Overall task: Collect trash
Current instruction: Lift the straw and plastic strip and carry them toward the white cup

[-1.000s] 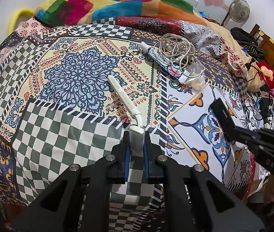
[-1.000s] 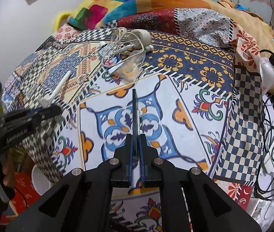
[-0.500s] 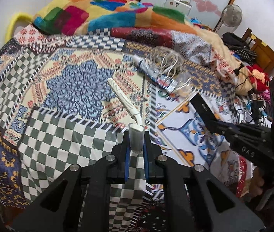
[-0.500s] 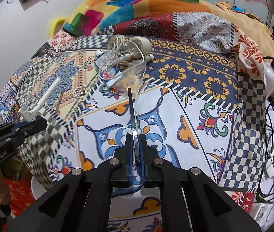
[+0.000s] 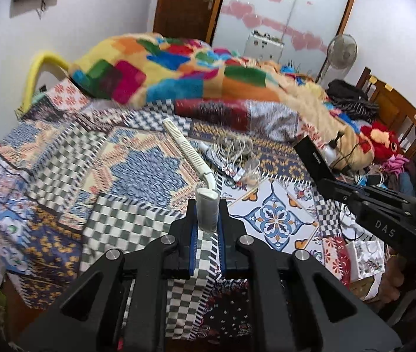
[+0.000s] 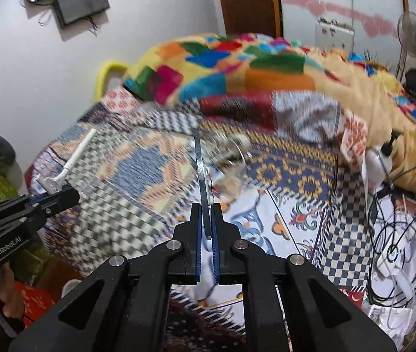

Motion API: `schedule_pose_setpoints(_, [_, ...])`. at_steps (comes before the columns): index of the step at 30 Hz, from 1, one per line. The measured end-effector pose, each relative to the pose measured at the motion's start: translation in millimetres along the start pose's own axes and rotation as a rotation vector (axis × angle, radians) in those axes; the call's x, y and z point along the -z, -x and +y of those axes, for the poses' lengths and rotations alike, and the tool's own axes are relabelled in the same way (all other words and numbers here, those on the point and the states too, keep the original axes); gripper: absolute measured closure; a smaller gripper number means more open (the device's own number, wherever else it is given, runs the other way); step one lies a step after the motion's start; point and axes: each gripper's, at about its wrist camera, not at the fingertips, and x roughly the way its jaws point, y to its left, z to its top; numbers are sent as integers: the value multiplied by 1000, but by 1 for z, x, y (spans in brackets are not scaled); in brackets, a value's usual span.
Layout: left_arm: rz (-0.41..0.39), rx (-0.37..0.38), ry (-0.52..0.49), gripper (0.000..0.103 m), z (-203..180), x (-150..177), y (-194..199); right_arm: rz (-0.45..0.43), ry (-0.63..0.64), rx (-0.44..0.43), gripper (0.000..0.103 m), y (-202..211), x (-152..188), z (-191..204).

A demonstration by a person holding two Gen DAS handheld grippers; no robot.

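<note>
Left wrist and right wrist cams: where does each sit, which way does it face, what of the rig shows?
Left wrist: sits behind the left tool, faces down over the patterned bedspread toward door and wardrobe; shows its own fingers clamping a white comb-like piece, with the right tool at right holding a flat black packet.
Right wrist: sits behind the right tool, same heading; packet seen edge-on, left tool and a hand at left.
Shared: bedspread, colourful blanket, cable tangle, fan.
</note>
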Motion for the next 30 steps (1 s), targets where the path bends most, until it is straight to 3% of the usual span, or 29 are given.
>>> schedule_pose_setpoints(7, [-84, -42, 9, 92, 15, 7, 74, -95, 57, -46, 98, 51, -10, 49])
schedule_pose_setpoints(15, [-154, -110, 36, 92, 44, 32, 150, -146, 124, -123, 98, 87, -1, 109])
schedule_pose_setpoints(25, [-197, -189, 125, 92, 100, 81, 224, -129, 213, -214, 98, 102, 28, 182])
schedule_pose_setpoints(30, [-182, -233, 171, 92, 131, 110, 247, -93, 260, -263, 98, 98, 46, 219])
